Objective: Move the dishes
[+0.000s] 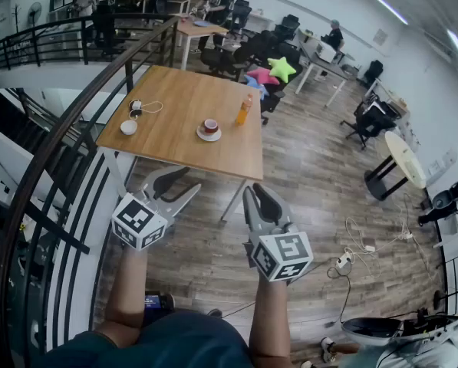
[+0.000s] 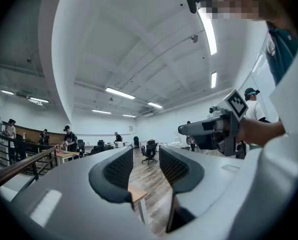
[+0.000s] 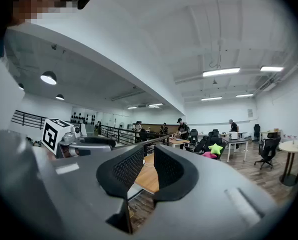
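A red-and-white cup on a white saucer [image 1: 210,129] stands near the middle of the wooden table [image 1: 175,140]. A small white dish [image 1: 129,127] lies toward the table's left edge. Both grippers hover in the air short of the table's near edge, holding nothing. My left gripper [image 1: 175,186] [image 2: 146,156] is open with a wide gap between its jaws. My right gripper [image 1: 259,203] [image 3: 149,156] is open by a narrower gap, through which the table [image 3: 148,180] shows. In the left gripper view only a corner of the table [image 2: 137,194] is visible.
An orange bottle [image 1: 245,110] stands at the table's right side, and a small device with a cable [image 1: 137,107] lies at its left. A black railing [image 1: 52,167] runs along the left. Office chairs, coloured cushions [image 1: 271,73] and other desks fill the room beyond; floor cables [image 1: 351,255] lie right.
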Available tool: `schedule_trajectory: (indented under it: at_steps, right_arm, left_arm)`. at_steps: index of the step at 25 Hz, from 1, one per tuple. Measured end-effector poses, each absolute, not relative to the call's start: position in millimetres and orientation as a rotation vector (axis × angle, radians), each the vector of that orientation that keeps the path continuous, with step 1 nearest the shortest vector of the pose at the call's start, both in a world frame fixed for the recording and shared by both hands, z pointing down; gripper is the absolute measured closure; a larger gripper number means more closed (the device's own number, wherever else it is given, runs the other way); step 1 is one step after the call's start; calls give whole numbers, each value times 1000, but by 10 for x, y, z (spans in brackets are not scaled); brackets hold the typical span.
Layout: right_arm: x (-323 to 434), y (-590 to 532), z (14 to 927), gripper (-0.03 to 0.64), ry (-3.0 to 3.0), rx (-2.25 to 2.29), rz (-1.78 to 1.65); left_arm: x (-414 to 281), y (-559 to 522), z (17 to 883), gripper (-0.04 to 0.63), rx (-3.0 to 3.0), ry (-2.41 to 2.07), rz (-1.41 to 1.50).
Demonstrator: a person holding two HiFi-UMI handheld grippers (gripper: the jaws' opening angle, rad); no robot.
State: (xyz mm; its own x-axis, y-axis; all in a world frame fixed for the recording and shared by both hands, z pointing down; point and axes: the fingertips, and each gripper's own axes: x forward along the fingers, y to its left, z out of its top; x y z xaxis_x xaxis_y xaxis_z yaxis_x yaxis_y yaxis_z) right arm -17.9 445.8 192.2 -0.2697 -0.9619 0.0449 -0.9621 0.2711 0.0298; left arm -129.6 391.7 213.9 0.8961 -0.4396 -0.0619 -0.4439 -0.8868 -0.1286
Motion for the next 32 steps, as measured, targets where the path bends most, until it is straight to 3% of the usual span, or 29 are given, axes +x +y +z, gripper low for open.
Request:
schedule_trajectory:
  at_steps: [32]
  right_arm:
    - [-750, 3760, 2001, 566, -2405, 1894, 31]
  left_arm:
    - [-1848, 3185, 2238, 431, -2948, 630, 142]
